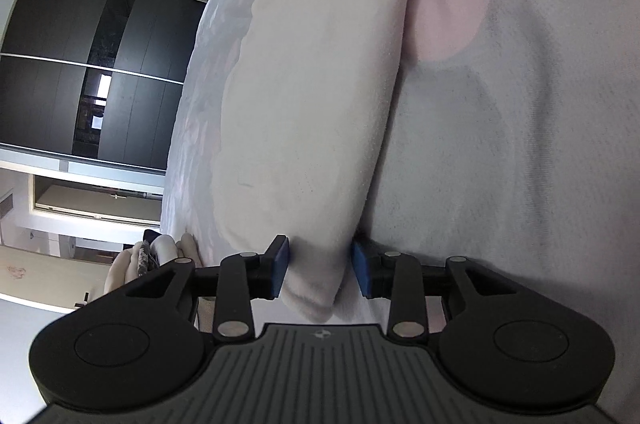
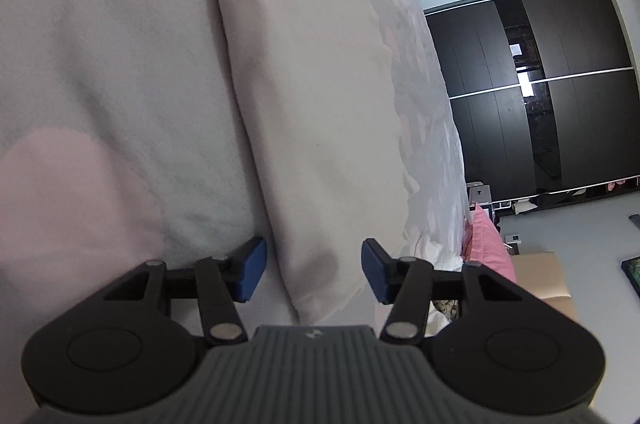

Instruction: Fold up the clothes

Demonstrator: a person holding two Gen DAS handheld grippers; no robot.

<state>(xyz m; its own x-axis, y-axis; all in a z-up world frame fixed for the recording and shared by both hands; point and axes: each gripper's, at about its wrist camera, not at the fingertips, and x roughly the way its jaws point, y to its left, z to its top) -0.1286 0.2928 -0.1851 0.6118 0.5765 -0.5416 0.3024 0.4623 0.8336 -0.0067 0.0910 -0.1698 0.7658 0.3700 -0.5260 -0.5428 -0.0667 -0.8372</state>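
A pale cream garment (image 1: pixel 304 95) lies in a long folded band on the grey bedspread with pink dots (image 1: pixel 520 127). My left gripper (image 1: pixel 320 266) is shut on one end of the garment, its blue pads pressed against the cloth from both sides. In the right wrist view the same garment (image 2: pixel 316 95) runs away from me. My right gripper (image 2: pixel 314 272) straddles its near end with the jaws apart; the left pad touches the cloth and the right pad stands clear of it.
The bedspread (image 2: pixel 100 63) fills the side of each view. A black wardrobe (image 1: pixel 80 63) stands beyond the bed edge, also in the right wrist view (image 2: pixel 540 103). A pink pillow (image 2: pixel 488 248) and a pile of clothes (image 1: pixel 148 260) lie near the bed ends.
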